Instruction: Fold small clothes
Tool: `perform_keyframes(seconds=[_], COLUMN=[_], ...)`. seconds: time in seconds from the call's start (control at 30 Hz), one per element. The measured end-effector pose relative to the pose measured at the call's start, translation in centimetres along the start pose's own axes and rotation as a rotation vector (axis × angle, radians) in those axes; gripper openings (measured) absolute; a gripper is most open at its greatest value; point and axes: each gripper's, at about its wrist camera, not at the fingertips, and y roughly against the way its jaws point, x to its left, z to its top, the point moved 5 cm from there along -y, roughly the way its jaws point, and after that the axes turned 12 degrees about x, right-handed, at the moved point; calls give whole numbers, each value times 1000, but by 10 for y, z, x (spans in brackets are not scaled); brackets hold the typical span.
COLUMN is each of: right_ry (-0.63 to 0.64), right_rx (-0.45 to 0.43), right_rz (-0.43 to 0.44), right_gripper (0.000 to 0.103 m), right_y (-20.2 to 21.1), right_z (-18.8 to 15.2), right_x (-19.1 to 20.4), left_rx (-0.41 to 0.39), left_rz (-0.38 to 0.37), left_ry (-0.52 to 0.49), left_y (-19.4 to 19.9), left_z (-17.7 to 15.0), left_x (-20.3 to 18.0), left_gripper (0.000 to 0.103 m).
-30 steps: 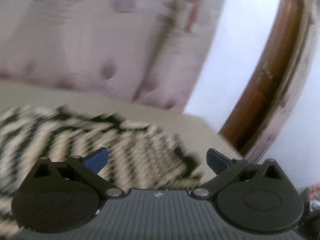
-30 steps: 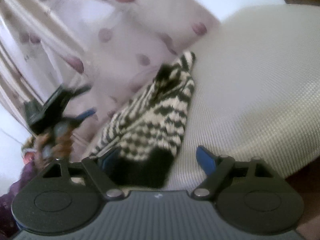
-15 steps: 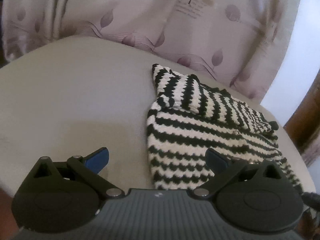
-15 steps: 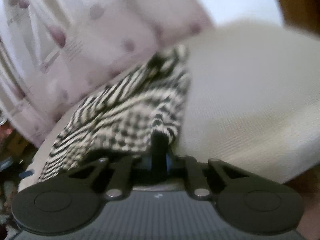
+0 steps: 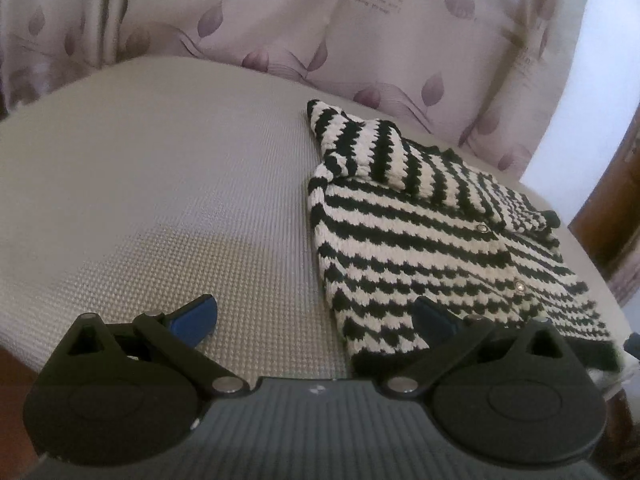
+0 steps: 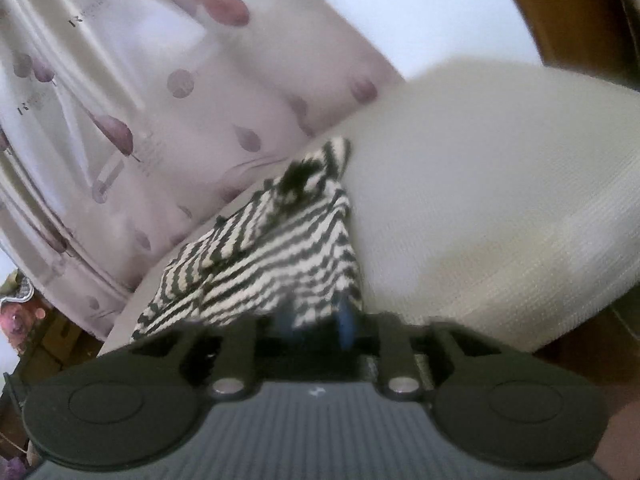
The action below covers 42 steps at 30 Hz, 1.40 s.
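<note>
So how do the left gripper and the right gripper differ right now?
The left gripper has its jaws spread wide with only one corner of the striped sweater between them; the right gripper stands much narrower, opening around the sweater's hem. Both have blue fingertips and face the grey cushion.

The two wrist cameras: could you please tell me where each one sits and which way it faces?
Left wrist: on the left gripper, angled down across the grey cushion at the striped sweater; jaws wide apart.
Right wrist: on the right gripper, low at the sweater's hem, facing the curtain; jaws opening, knit between them.
Shared: sweater, cushion, curtain.
</note>
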Motion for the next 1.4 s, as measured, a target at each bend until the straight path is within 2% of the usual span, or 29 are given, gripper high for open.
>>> perform_keyframes(seconds=[0.03, 0.07, 0.1, 0.23, 0.27, 0.3, 0.33, 0.37, 0.4, 0.43, 0.47, 0.5, 0.53, 0.67, 0.87, 1.03, 1.2, 1.4], right_ry=[0, 6, 20, 33, 63, 96, 134, 159, 168, 168, 177, 187, 186, 143, 108, 4, -2, -5], right_rx=[1, 6, 17, 83, 91, 92, 95, 105, 124, 133, 136, 144, 156, 174, 178, 198, 182, 182], right_rz=[-6, -6, -6, -14, -25, -42, -63, -82, -93, -100, -96, -94, -90, -43, -22, 39, 40, 32], right_gripper=[64, 71, 74, 73, 73, 72, 66, 55, 32, 29, 27, 21, 16, 13, 12, 12, 12, 12], right_y=[-2, -6, -11, -33, -39, -43, -46, -48, -54, -59, -62, -63, -66, -63, -64, -63, -63, -63], right_z=[1, 2, 3, 5, 3, 2, 2, 1, 1, 1, 0, 0, 0, 0, 3, 6, 3, 4], right_x=[1, 1, 2, 0, 3, 6, 10, 14, 16, 18, 21, 23, 23, 15, 14, 3, 4, 5], left_rx=[1, 2, 1, 23, 34, 36, 41, 43, 41, 45, 52, 60, 65, 61, 69, 69, 62, 59], left_rz=[-3, -6, -7, 2, -27, -48, -55, -45, -36, -37, -33, -33, -40, -29, 56, 96, 141, 157], left_ry=[-5, -14, -23, -70, -78, -82, -89, -102, -105, -102, -90, -77, -66, -14, -79, -115, -165, -189], left_y=[-1, -2, -3, -6, -6, -6, -7, -9, -10, -13, -15, -18, -19, -19, -19, -20, -21, -21], left_z=[0, -1, -2, -5, -6, -7, -7, -7, -6, -6, -5, -4, -3, -2, 0, -1, -3, -4], left_x=[-1, -3, -6, -17, -21, -24, -28, -32, -35, -36, -36, -36, -35, -33, -45, -49, -56, -58], left_gripper=[102, 101, 101, 99, 95, 86, 83, 72, 55, 44, 24, 13, 12, 11, 11, 11, 11, 11])
